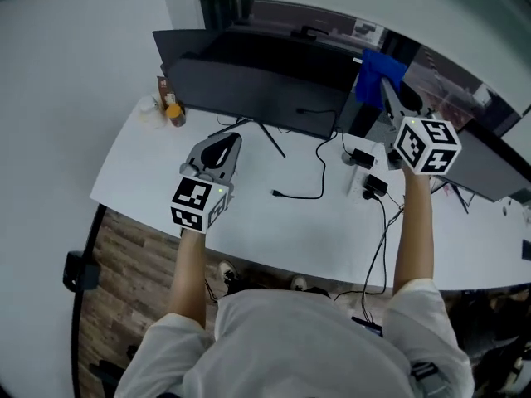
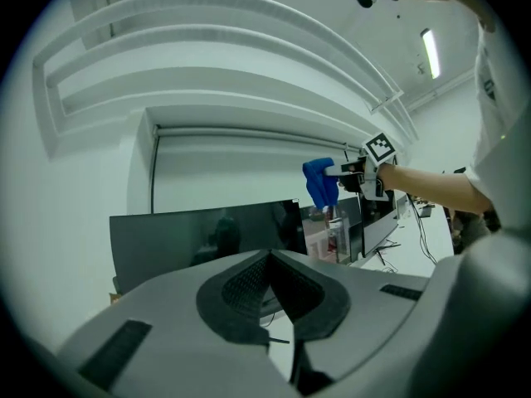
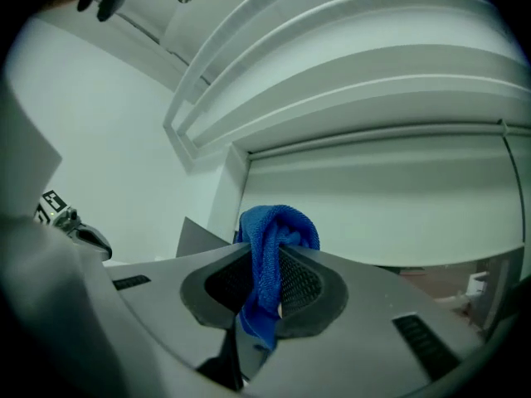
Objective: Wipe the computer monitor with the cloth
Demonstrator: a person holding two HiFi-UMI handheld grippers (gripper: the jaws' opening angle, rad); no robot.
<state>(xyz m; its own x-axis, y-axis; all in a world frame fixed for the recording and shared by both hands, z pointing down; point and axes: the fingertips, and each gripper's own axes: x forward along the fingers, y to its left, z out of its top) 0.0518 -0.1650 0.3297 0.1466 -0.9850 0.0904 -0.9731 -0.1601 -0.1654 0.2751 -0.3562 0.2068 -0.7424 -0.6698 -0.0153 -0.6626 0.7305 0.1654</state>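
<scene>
A dark computer monitor (image 1: 249, 85) stands at the back of the white desk (image 1: 274, 230). My right gripper (image 1: 388, 96) is raised beyond the monitor's right end and is shut on a blue cloth (image 1: 377, 75). In the right gripper view the cloth (image 3: 272, 251) bunches out between the closed jaws of that gripper (image 3: 265, 287). My left gripper (image 1: 231, 143) hovers over the desk in front of the monitor's stand, shut and empty. Its own view shows its gripper (image 2: 270, 284) facing the monitor's screen (image 2: 199, 235), with the cloth (image 2: 319, 181) off to the right.
Small bottles (image 1: 170, 108) stand at the desk's back left corner. A power strip (image 1: 362, 172) with adapters and black cables (image 1: 311, 185) lies right of the monitor stand. A second monitor (image 1: 489, 168) stands at the right. The desk's front edge curves just before the person.
</scene>
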